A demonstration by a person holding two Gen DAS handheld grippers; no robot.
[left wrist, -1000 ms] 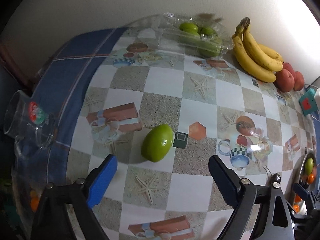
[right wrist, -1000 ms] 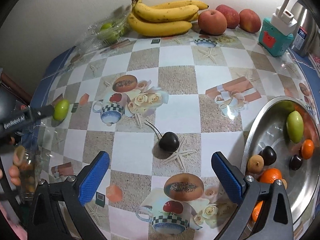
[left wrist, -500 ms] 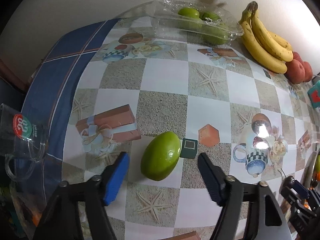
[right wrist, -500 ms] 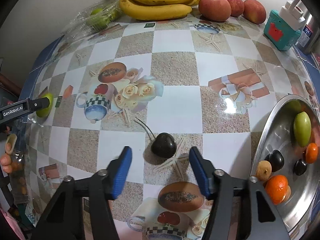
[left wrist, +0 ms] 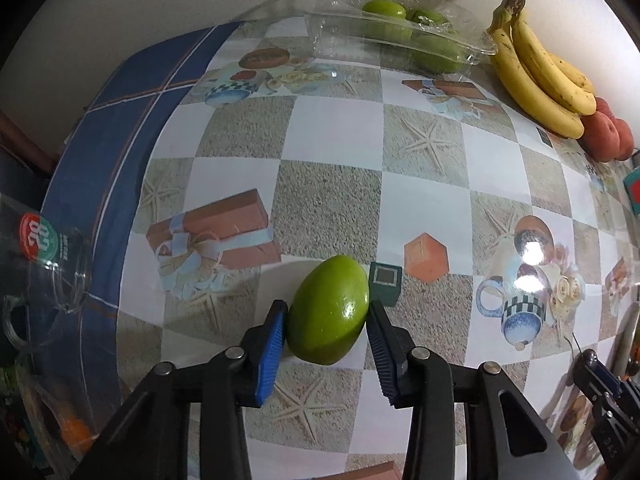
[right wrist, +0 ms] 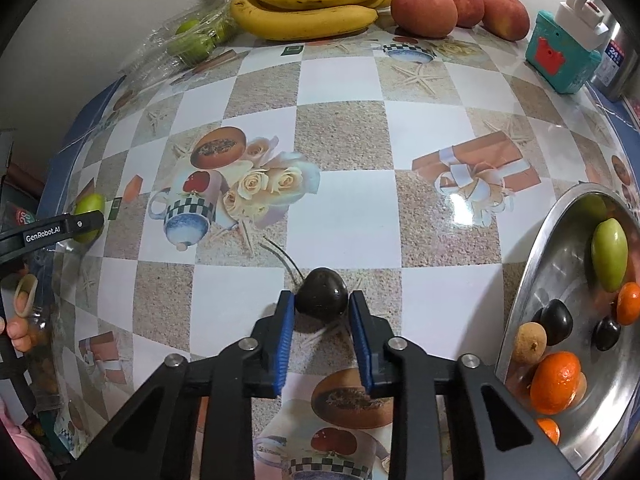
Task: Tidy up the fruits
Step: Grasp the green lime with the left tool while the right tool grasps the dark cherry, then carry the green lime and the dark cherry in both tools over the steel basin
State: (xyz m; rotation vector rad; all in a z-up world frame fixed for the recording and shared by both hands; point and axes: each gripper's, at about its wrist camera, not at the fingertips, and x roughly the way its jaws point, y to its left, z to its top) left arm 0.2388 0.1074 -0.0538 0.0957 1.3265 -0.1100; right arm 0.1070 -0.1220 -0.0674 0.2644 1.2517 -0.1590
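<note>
A green oval fruit lies on the patterned tablecloth, and my left gripper points down over it. Its jaws are closing, and both blue pads touch the fruit's sides. The right wrist view shows the same fruit far left, behind one left finger. My right gripper is shut on a dark cherry with a long thin stem, still resting on the table. A metal bowl at the right holds a green fruit, oranges, dark cherries and a brown fruit.
Bananas, red apples and a clear plastic box of green fruits line the wall. A teal box stands at the far right. A glass mug sits off the table's left edge, where fingers show.
Both grippers have gone from wide open to closed around their fruit. The left one has also sunk toward the green fruit; the right one has barely moved.
</note>
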